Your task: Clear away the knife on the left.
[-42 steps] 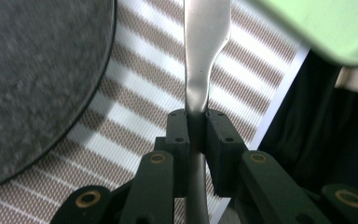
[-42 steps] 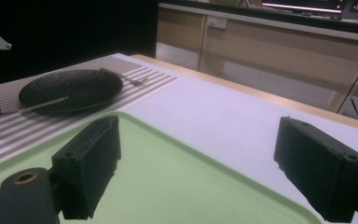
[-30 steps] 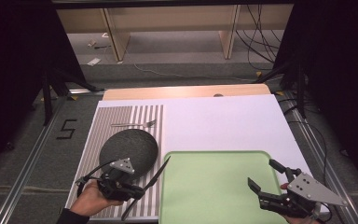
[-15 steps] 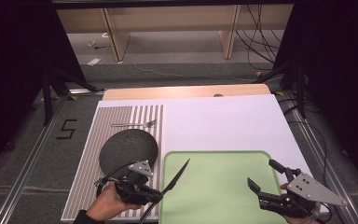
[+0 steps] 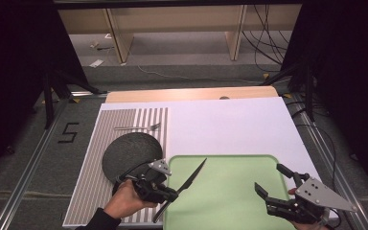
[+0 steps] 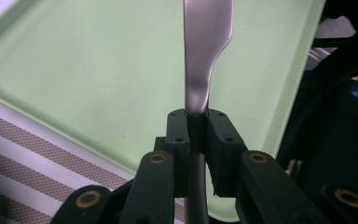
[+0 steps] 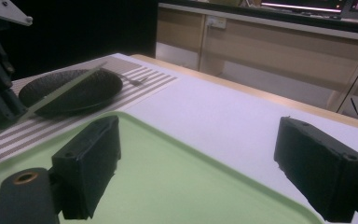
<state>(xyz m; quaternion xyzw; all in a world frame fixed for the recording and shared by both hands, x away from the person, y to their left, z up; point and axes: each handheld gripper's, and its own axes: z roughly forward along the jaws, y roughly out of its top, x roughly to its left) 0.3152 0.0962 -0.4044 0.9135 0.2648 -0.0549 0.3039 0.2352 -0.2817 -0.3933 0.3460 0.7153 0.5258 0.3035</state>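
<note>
The knife [image 5: 188,181] hangs over the green tray's [image 5: 230,211] left edge, blade pointing toward one o'clock, clamped at its neck by the left gripper [image 5: 168,194]. At ten o'clock from it sits the dark plate [image 5: 127,154] on the striped mat [image 5: 96,182]. The right gripper [image 5: 273,184] hovers at the tray's right end, jaws wide, holding nothing

A lab recording bay. Black curtains [image 5: 14,72] flank the table [image 5: 230,124], loose cables [image 5: 268,38] trail across the floor, and a taped number [image 5: 68,132] marks it.
</note>
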